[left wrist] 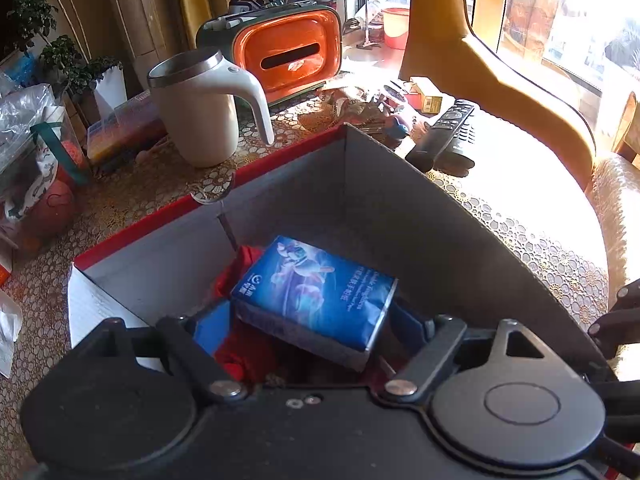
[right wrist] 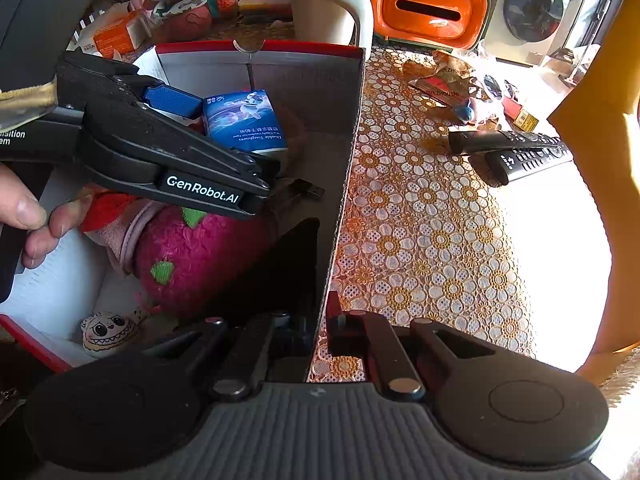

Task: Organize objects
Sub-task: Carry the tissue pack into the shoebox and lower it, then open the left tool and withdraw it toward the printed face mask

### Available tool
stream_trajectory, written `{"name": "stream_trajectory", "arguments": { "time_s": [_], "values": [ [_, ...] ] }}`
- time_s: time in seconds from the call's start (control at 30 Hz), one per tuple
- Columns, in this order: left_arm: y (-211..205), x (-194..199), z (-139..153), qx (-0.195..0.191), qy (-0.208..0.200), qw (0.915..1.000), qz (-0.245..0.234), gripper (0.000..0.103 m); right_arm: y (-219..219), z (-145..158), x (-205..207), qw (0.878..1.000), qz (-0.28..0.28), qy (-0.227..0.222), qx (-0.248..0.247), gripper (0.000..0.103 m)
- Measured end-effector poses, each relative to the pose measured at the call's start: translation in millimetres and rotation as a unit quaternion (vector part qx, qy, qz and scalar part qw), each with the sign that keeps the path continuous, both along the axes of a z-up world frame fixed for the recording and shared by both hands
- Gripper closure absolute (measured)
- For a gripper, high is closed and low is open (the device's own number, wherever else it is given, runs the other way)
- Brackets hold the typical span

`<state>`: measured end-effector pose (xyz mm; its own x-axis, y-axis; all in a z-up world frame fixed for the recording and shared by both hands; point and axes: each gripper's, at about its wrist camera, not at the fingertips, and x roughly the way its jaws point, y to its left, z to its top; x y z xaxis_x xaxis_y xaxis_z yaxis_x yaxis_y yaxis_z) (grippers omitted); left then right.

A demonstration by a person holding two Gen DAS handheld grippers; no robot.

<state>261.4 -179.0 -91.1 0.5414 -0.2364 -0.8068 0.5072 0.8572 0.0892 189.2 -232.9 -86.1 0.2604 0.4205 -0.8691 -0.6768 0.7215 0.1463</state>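
Storage box (left wrist: 280, 184), red-rimmed, grey inside, standing on the lace-covered bench (right wrist: 420, 240): taken as the landmark for every entry below.

Left gripper (left wrist: 308, 320): reaching into the box with its jaws spread wide, flanking a blue tissue pack (left wrist: 320, 292). The pack is lying tilted on red cloth on the box floor, toward the far wall. Whether the pads are pressing on it I cannot tell; the right-wrist view suggests one blue pad is sitting beside the pack's end.

Right gripper (right wrist: 320, 344): pressed together on the box's near-right wall, pinching the cardboard and steadying it.

Risks, by judgement: the tilted pack may be slipping or tipping further if released unevenly; the thin wall may be buckling under the pinch, or the box skidding on the lace.

View differences: only the right-wrist view is showing a magenta plush toy (right wrist: 200, 256) and a small toothy-faced figure (right wrist: 110, 332) at the box's near end. Only the left-wrist view is showing the pack's full top face.

Outside the box, beyond its far rim: a cream mug (left wrist: 200, 116).
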Motion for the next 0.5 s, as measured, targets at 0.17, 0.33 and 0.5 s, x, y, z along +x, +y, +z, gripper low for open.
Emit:
{"name": "stream_trajectory", "arguments": {
  "time_s": [0.17,0.33,0.5],
  "values": [
    [5.0,-2.1,2.4,-0.005,-0.006,1.0000,0.003,0.011,-0.1,-0.1,0.2,1.000,-0.002,0.001,0.001,0.096],
    [15.3,-8.9,11.8,-0.018,-0.015,0.9997,0.003,0.010,0.3,0.1,-0.2,1.000,-0.003,0.001,0.000,0.096],
    [32.5,-19.4,29.5,-0.037,-0.027,0.9989,0.006,0.010,0.6,0.2,-0.6,1.000,-0.004,0.000,-0.001,0.096]
  ]
}}
